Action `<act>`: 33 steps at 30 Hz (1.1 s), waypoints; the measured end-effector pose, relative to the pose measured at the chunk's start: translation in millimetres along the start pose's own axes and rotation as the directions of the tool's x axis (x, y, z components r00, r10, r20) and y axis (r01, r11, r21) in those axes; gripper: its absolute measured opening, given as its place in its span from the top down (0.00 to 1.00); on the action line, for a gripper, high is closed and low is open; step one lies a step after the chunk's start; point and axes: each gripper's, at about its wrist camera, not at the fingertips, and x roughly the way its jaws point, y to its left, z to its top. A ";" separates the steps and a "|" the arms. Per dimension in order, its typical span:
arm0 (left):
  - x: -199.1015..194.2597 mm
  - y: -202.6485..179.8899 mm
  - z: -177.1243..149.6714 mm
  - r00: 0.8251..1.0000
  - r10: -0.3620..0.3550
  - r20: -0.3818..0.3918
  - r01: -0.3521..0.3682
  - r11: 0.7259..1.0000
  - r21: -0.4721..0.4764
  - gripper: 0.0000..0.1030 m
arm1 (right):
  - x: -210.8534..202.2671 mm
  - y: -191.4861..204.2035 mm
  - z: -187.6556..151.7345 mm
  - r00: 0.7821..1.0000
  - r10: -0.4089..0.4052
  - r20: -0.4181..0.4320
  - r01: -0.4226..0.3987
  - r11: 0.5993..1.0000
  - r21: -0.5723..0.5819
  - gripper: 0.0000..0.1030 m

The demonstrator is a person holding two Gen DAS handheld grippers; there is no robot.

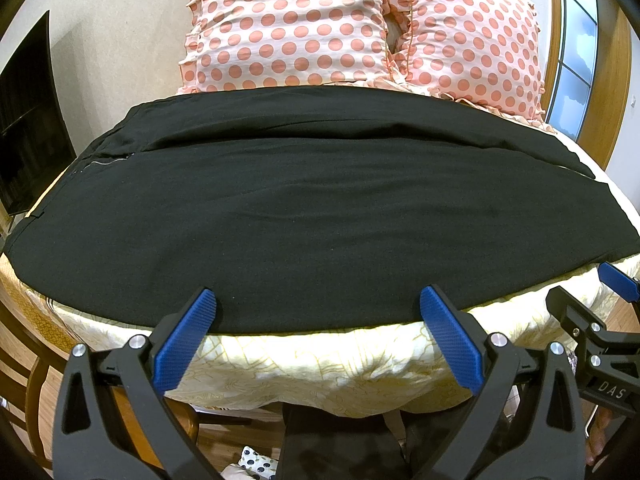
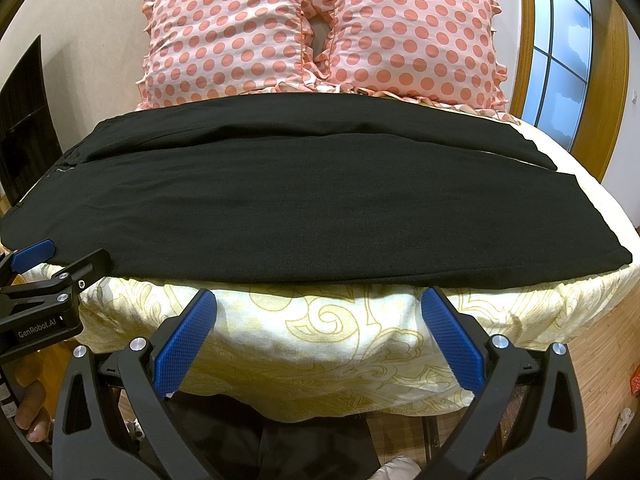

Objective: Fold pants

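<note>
Black pants (image 1: 312,208) lie spread lengthwise across a bed (image 1: 320,364), the waist end with its zipper (image 1: 105,163) to the left and the leg hems to the right. One leg lies folded over the other, a long seam line running left to right along the far half. The cloth reaches the near edge of the mattress, which is covered by a pale yellow sheet with a gold scroll pattern. At the far side, two pink polka-dot pillows (image 2: 320,36) with ruffled edges stand side by side, touching the far edge of the pants. The left tool (image 1: 318,306) has its blue-padded fingers (image 1: 188,344) wide apart, their tips just at the near hem of the pants, with nothing between them. The right tool (image 2: 319,306) is likewise spread wide, its tips just below the pants' near edge, in front of the sheet, gripping nothing. A dark screen (image 1: 28,120) stands against the wall at the far left, and a wood-framed window (image 2: 560,48) shows at the far right.
</note>
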 end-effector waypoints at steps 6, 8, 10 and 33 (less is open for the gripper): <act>0.0 0.0 -0.1 1.000 0.000 0.000 0.000 1.000 0.000 0.02 | -0.2 0.0 0.1 1.000 0.000 0.001 0.000 1.000 0.000 0.01; 0.0 0.0 0.0 1.000 0.000 0.001 0.000 1.000 0.000 0.02 | -0.2 0.1 0.0 1.000 -0.001 0.001 0.001 1.000 0.000 0.01; 0.0 0.0 0.0 1.000 0.000 0.001 0.000 1.000 0.000 0.02 | -0.1 0.3 0.0 1.000 -0.001 0.001 0.001 1.000 0.000 0.01; -13.2 22.9 42.2 0.997 -0.002 0.073 0.004 1.000 -0.026 0.02 | -19.6 -80.1 101.6 0.984 -0.076 0.161 0.064 0.995 0.078 0.01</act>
